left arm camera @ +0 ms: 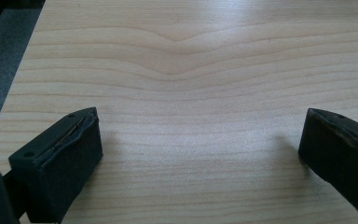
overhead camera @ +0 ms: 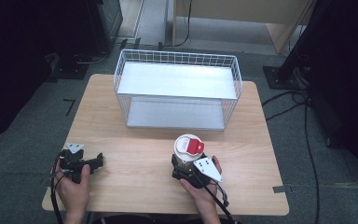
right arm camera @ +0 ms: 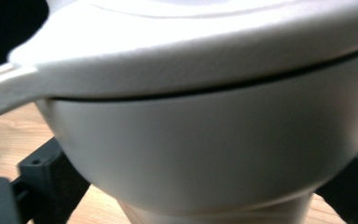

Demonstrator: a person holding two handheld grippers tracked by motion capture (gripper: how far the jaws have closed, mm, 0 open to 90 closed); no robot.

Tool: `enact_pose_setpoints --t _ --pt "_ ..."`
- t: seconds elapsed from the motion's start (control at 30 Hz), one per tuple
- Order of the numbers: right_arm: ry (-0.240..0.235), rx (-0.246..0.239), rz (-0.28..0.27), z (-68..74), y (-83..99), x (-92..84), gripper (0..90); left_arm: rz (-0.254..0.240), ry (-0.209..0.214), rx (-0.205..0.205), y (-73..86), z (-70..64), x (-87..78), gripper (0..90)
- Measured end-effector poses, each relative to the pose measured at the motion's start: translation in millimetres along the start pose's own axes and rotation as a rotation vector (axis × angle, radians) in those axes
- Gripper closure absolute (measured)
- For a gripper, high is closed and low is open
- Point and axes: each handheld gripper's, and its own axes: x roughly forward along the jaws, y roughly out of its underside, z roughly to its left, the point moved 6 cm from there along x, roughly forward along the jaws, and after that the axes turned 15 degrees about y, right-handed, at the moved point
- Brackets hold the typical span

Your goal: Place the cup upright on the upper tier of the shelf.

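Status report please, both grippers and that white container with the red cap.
Left gripper open, empty, over bare table. Right gripper closed around the white container. Wire basket beyond it, apart.

White cup [overhead camera: 188, 154] w/ red-tabbed lid (upright), in right tongs [overhead camera: 182, 169]

Wire basket [overhead camera: 177, 88] stands at far-centre of table [overhead camera: 135, 168], blocks far edge; open front faces near side, two shelves inside bare. Wide bare strip btwn basket and near edge, centre free. White cup w/ red-tab lid [overhead camera: 189, 148] at near right, just in front of basket, sits btwn jaws of right gripper [overhead camera: 185, 169]. Left gripper [overhead camera: 98, 162] at near-left corner, jaws wide apart over bare wood.
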Motion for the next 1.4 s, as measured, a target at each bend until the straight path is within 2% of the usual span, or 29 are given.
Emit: enact_pose_setpoints --t 0.1,0.23,0.67,0.8,1.4 --pt "0.024 -0.005 -0.016 -0.5 0.6 -1.0 9.3 0.0 0.0 0.0 0.0 0.0 0.0 0.0" --pt "0.028 -0.003 -0.032 -0.7 1.6 -2.5 10.0 0.001 0.001 0.001 -0.1 -0.2 0.1 0.0" --pt "0.012 -0.01 -0.054 -0.4 -1.3 -8.6 11.1 0.0 0.004 0.001 -0.4 -0.7 0.6 0.0" --pt "0.009 -0.004 -0.067 -0.5 -7.7 -10.1 11.2 0.0 0.003 0.002 -0.4 -0.7 0.5 0.0" --pt "-0.016 -0.035 -0.133 3.8 -52.7 -12.4 11.5 0.0 0.004 0.003 -0.4 -0.7 0.6 0.0"
